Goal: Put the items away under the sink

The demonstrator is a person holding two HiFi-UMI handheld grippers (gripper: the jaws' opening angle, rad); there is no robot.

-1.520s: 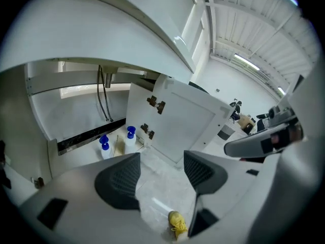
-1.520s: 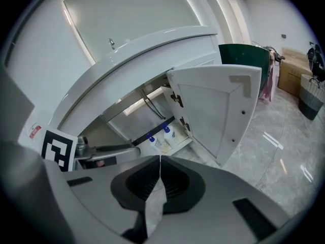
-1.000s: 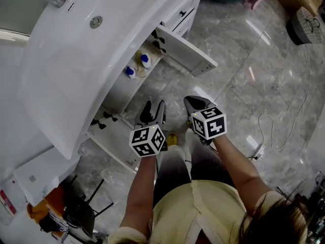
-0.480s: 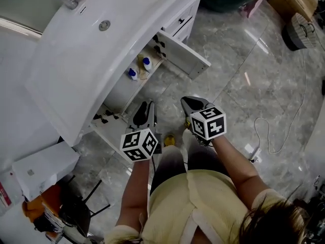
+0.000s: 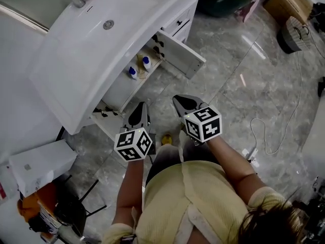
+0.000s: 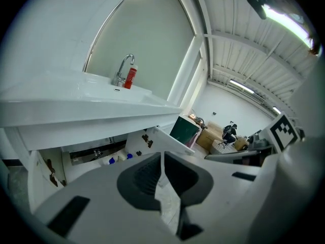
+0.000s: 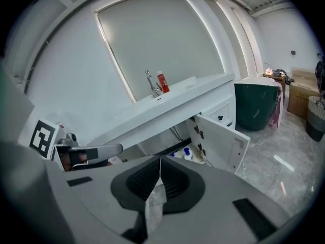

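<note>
Now, left gripper [image 5: 142, 105] jaws just closed on nothing; right gripper [image 5: 178, 100] likewise together, empty.

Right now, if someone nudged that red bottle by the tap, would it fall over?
Probably: the red bottle stands upright, tall and narrow, so a push near its top would likely tip it. The sink top under it looks glossy, so a low push might slide it instead.
</note>
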